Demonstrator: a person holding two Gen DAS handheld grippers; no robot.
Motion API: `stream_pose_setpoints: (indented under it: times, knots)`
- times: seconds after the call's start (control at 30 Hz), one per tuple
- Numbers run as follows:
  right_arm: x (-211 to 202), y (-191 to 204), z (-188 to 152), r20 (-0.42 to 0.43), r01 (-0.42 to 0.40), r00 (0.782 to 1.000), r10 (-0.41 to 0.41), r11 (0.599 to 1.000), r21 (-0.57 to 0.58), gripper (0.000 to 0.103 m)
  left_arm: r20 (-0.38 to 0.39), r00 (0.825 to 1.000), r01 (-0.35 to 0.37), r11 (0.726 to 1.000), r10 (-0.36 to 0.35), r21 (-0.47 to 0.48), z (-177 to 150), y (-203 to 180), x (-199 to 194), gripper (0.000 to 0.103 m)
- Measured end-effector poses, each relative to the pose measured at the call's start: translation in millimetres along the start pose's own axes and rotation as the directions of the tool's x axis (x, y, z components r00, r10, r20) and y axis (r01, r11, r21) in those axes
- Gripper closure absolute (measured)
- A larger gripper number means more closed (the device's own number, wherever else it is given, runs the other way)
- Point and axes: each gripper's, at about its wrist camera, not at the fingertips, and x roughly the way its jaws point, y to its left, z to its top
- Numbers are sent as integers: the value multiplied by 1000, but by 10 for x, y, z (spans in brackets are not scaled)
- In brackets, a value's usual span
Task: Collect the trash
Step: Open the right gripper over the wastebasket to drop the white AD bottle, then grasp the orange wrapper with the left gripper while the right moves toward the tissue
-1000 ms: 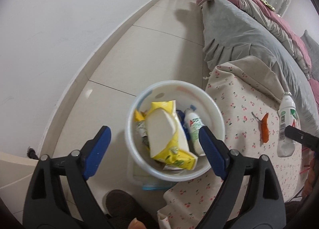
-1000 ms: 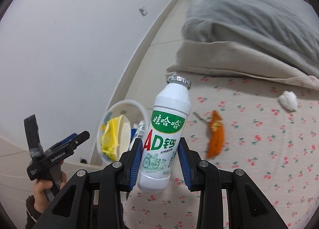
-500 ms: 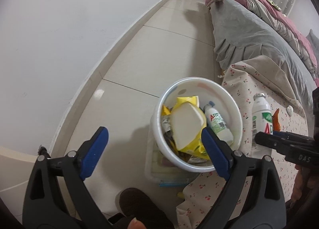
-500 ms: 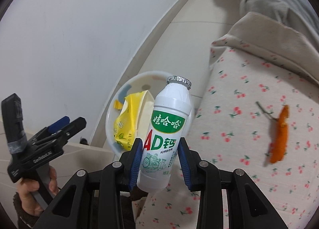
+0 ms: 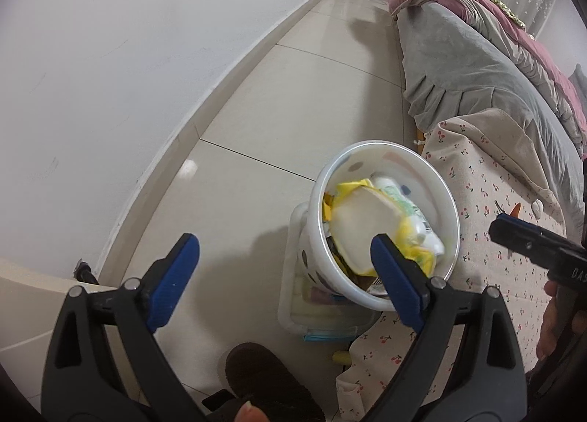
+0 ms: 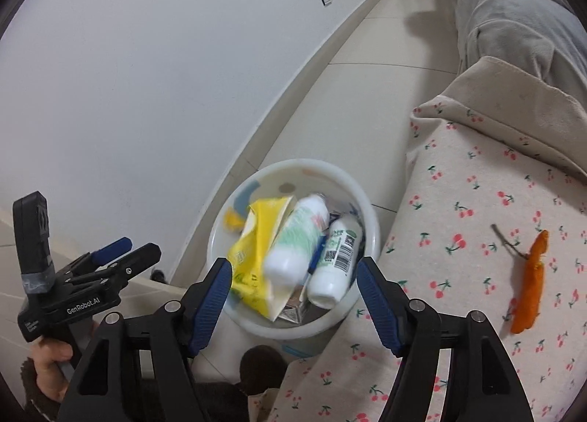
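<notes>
A white trash bin [image 6: 367, 209] [image 5: 367, 150] stands on the floor beside a cherry-print cloth. It holds a yellow packet [image 6: 253, 249] and two white AD bottles; one [image 6: 297, 238] looks blurred, the other [image 6: 335, 257] lies beside it. My right gripper [image 6: 293, 293] is open and empty just above the bin. My left gripper [image 5: 282, 275] is open and empty, to the left of the bin. An orange peel [image 6: 530, 282] with a twig lies on the cloth.
The cherry-print cloth [image 6: 477, 202] covers a surface at the right. A grey-covered bed [image 5: 477, 66] lies behind it. A white wall [image 5: 110, 55] runs along the left, tiled floor [image 5: 293, 110] between. A clear box [image 5: 315, 319] sits under the bin. A white scrap [image 5: 538, 206] lies on the cloth.
My right gripper carried the AD bottle from the cloth to over the bin and opened; the bottle now lies in the bin. My left gripper shifted left, still open.
</notes>
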Motion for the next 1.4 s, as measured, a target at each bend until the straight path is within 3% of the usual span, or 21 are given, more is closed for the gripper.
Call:
stream_pose_setpoints:
  times: [0.53, 0.87, 0.97, 1.0, 1.17, 1.27, 1.4]
  knots:
    - [-462, -293, -73, 38, 86, 995, -87, 996, 21, 31, -1, 1000, 16, 999, -16, 38, 34, -239, -18, 9]
    - [-799, -707, -182, 44, 178, 983, -180, 983, 50, 29, -17, 999, 38, 993, -37, 113, 49, -714, -15, 8]
    - [-929, -879, -214, 51, 209, 976, -213, 975, 72, 24, -26, 999, 33, 987, -30, 157, 36, -915, 16, 4]
    - [-962, -914, -220, 50, 219, 974, -223, 973, 76, 15, -28, 999, 30, 985, -25, 168, 31, -964, 26, 3]
    - [-1169, -1137, -260, 69, 286, 953, -294, 953, 97, 10, -40, 999, 23, 977, -14, 214, 12, -1238, 82, 2]
    - [-1275, -1262, -300, 89, 332, 935, -342, 937, 112, 0, -44, 999, 24, 974, -15, 227, 13, -1408, 124, 2]
    - [-1405, -1485, -353, 100, 366, 919, -382, 919, 148, 0, -42, 999, 29, 970, -19, 242, 5, -1642, 196, 2]
